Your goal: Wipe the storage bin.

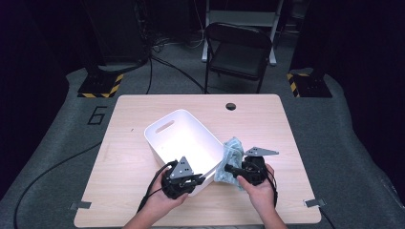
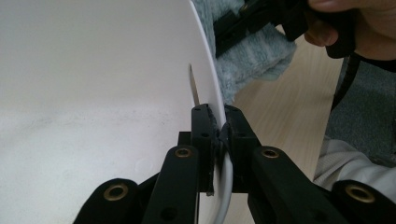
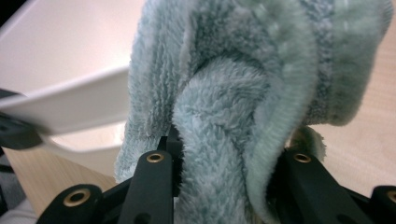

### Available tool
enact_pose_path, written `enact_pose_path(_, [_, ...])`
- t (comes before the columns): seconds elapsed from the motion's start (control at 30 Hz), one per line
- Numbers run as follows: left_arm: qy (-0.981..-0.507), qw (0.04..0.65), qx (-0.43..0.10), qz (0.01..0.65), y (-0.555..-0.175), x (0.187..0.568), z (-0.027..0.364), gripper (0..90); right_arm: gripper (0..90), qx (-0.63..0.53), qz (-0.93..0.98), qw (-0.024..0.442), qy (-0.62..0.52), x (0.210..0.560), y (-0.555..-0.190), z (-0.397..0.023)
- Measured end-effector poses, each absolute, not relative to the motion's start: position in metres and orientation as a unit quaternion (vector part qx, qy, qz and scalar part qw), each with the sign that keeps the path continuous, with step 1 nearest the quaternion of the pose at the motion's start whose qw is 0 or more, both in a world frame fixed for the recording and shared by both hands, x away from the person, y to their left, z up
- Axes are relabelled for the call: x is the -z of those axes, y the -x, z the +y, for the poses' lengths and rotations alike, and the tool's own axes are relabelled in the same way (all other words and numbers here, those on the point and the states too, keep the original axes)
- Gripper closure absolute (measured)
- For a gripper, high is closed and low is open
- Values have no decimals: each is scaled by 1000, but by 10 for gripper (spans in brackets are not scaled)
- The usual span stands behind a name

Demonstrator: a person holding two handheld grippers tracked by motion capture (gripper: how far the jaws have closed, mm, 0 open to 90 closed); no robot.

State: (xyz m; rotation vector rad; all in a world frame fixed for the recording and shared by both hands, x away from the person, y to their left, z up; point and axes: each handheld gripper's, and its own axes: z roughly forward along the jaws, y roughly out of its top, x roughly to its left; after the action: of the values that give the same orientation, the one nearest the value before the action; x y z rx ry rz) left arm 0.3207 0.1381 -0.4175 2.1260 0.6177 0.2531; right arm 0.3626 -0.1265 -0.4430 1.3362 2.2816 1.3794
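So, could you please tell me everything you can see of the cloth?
The cloth is a pale blue-green, fluffy towel with a ribbed hem, bunched into thick folds. The right gripper is shut on a fold of it, holding it just outside the right wall of the white tub. It looks dry and soft; whether it brushes the tub or the table is unclear.

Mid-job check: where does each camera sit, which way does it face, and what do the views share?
High view: above the person's side, looking down on table; forearms, left gripper, right gripper.
Left gripper view: along jaws clamped on the white bin rim; right hand beyond.
Right gripper view: along jaws gripping the green towel.
Shared: bin, towel.
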Motion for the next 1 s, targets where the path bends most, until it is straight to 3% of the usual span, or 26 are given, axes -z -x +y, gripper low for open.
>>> enact_pose_path(0.53, [-852,441,-103,262,-320,417,135,840,664,-395,783,36,-478,488,-374,-119])
enact_pose_path(1.0, [-844,447,-112,275,-322,419,131,834,663,-463,753,47,-465,457,-357,-120])
